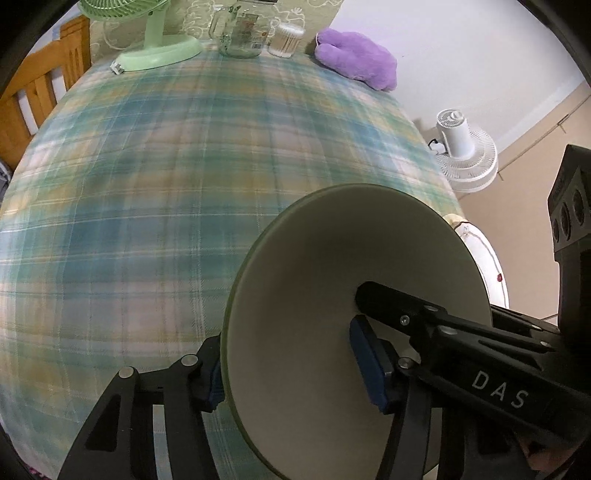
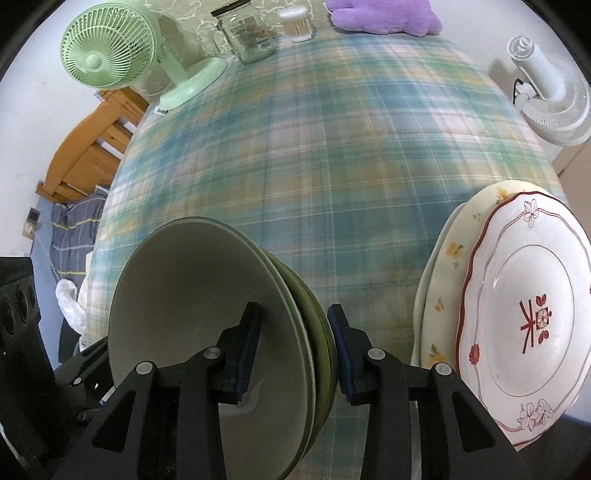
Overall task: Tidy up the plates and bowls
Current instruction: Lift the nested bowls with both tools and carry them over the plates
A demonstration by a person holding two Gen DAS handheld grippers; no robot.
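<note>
bowls: green bowls [image 2: 207,332] nested in one stack, near edge of the table [image 2: 314,155], toward its left corner
left claw: left gripper [image 1: 291,376] straddles the stack's left rim, one pad outside, one inside; cannot tell if pads press
right claw: right gripper [image 2: 295,354] clamped across the stack's right rim, blue pads inside the top bowl and on the outer wall; looks like it is grasping the bowls
plates: plates [image 2: 517,314] piled at near right edge, red-trimmed plate on top, yellow-flower plate under it, a pale one beneath
done: by the look of it, bowls nested together, plates stacked together
left: judging by both claws at the bowls, stack probably being seated or shifted; then let go. No loose dishes visible elsewhere
clutter: fan [image 2: 110,51], jar [image 2: 247,33], purple plush [image 2: 384,14] at far edge, well apart
</note>
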